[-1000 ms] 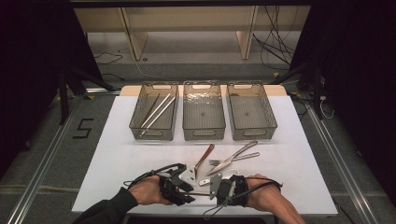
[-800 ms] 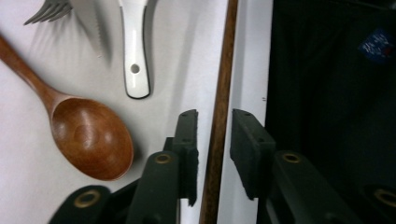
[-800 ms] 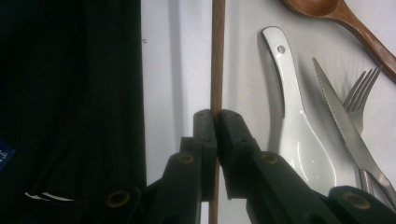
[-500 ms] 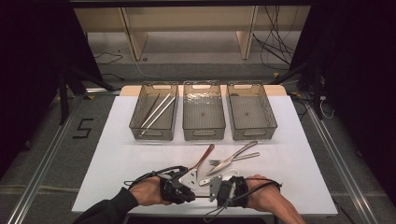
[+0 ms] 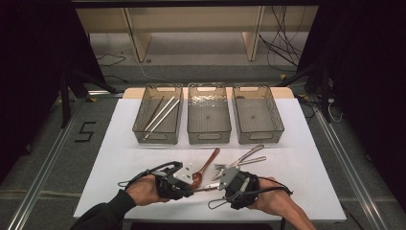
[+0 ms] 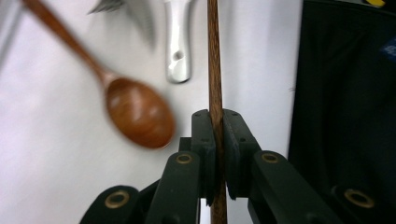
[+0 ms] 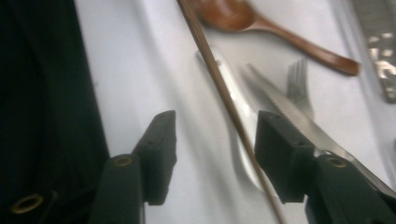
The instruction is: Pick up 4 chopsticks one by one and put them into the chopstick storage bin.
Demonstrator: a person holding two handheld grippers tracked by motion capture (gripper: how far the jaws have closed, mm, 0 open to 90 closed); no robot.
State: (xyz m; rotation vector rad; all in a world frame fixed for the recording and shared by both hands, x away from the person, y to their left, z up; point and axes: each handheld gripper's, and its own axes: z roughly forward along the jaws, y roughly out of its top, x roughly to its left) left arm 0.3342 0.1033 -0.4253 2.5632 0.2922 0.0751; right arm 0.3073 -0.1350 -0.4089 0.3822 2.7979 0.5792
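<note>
Hands come in from the near edge of the white table, each carrying a gripper. The left gripper has its jaws pressed tight on a thin brown chopstick; in the left gripper view the stick runs straight up between the two pads, which clamp it from both sides. The right gripper sits just beside it, facing it. Its jaws have just been opening and now stand spread, with the same chopstick passing slantwise through the gap, close by one pad; whether it brushes that pad I cannot tell. In the high view the stick shows as a short dark line bridging the two grippers, just above the table.

Just beyond the grippers lies a wooden spoon, bowl toward the person, handle angled away. Beside it to the right lie a fork and other metal cutlery, blurred in the gripper views.

Farther back stand three clear bins in a row. The left bin holds several pale chopsticks lying lengthwise.
</note>
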